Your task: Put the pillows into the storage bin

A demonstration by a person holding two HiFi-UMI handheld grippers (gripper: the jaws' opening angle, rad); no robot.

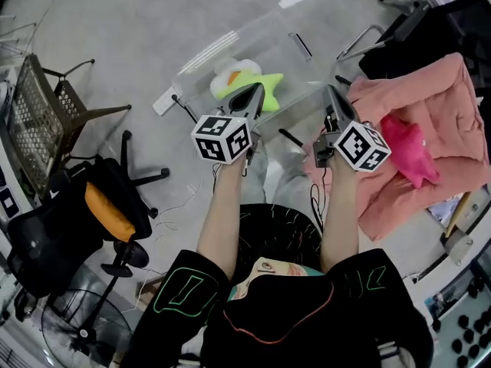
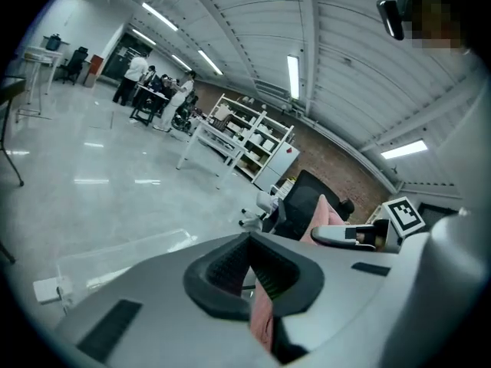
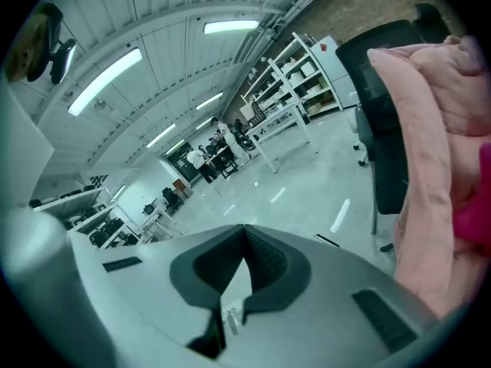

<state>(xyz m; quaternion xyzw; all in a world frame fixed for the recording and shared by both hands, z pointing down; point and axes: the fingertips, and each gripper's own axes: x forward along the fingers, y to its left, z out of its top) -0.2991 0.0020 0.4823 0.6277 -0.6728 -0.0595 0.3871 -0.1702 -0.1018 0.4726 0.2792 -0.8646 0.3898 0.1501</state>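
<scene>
A clear storage bin stands on the floor ahead of me, and a white, yellow and green plush pillow lies in it. A magenta plush pillow rests on a pink quilt to the right. My left gripper hovers over the near side of the bin, just beside the green pillow. Its jaws are shut with nothing in them. My right gripper is held over the left edge of the quilt, jaws shut and empty. The quilt fills the right of the right gripper view.
A black office chair stands behind the quilt. At the left are a black chair with an orange cushion, a wire-mesh chair and a floor fan. People stand by far tables.
</scene>
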